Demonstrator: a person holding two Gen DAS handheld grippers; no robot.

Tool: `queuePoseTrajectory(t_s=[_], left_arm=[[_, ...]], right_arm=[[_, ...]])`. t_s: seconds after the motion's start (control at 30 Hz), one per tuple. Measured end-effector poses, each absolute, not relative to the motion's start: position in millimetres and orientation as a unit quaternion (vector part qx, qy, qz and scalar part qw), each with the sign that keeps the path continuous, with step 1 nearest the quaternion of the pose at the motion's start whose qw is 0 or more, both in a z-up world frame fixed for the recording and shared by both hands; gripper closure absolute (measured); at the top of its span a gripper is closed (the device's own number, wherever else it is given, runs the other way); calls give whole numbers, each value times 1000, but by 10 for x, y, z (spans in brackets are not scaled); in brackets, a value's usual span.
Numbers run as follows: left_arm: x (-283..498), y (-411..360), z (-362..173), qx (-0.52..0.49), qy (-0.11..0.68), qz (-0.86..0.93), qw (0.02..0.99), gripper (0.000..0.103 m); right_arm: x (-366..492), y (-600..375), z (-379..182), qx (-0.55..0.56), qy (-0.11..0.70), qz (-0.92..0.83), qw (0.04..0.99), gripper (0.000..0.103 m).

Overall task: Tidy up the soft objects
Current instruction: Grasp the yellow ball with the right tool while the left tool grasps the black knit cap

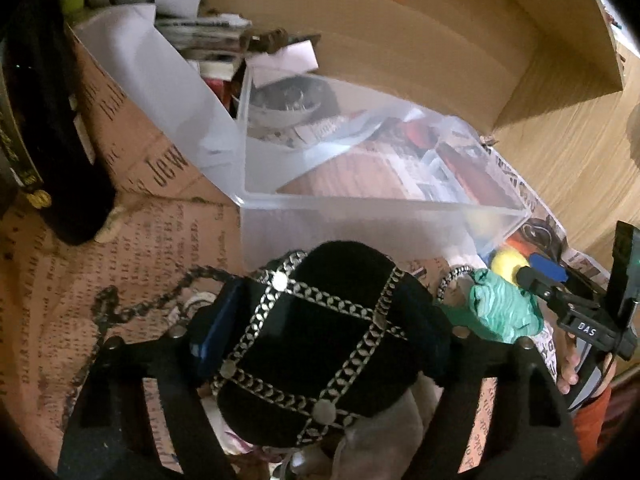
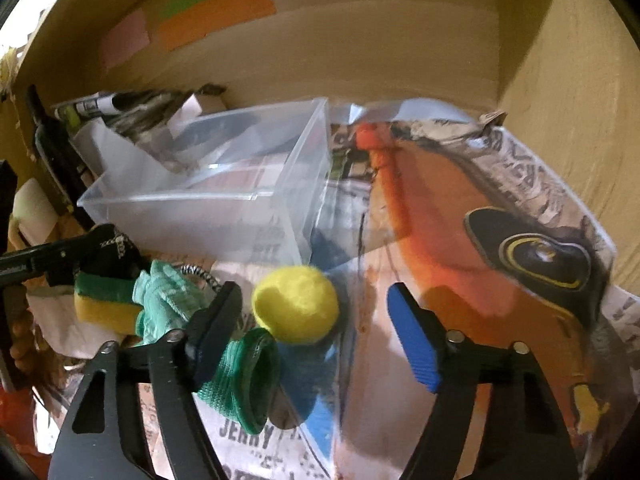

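The left gripper point(image 1: 320, 332) clamps a black chain-trimmed pouch point(image 1: 316, 344), hiding its fingertips; the right gripper point(image 2: 316, 336) hovers spread around a yellow ball point(image 2: 296, 304).

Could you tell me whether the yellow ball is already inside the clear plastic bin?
No, the yellow ball lies on the newspaper outside the clear plastic bin.

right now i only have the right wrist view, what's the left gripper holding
observer: the left gripper is shut on a black pouch crossed with silver chain trim.
operator: anything hanging off it
observer: yes, a dark chain strap runs from it down onto the newspaper.
operator: is it over the bin yet
observer: no, it looks short of the clear bin, in front of its near wall.
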State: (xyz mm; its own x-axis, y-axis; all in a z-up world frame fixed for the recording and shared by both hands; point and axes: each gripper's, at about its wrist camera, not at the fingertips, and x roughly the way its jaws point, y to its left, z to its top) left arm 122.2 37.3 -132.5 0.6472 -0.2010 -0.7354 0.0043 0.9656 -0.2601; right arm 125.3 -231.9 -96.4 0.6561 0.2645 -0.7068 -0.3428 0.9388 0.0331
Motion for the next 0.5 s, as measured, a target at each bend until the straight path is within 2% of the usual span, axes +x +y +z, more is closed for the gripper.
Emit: queuePoseTrajectory(t_s=[0.07,0.13,0.2,0.33,0.5], left_arm=[[1200,372,-1330,-121,414,-59,900,32],[1168,364,-1314,-122,409,-64,902,39],[1137,351,-1300,-119,406,-66,904,45],[1074,325,-1281,-108,403,-67,907,60],[928,316,-1160,-97,387,-62,915,66]], right_arm=[[1278,-2296,-1011,-53,388,172,904,43],[1288,-2289,-1033,-52,392,177,901,54],[1288,-2290,-1038,-49,392,178,901,61],[1242,-2305,-1001,-48,379,173,908,62],[1146,-2323,-882,-49,355,170,918,62]])
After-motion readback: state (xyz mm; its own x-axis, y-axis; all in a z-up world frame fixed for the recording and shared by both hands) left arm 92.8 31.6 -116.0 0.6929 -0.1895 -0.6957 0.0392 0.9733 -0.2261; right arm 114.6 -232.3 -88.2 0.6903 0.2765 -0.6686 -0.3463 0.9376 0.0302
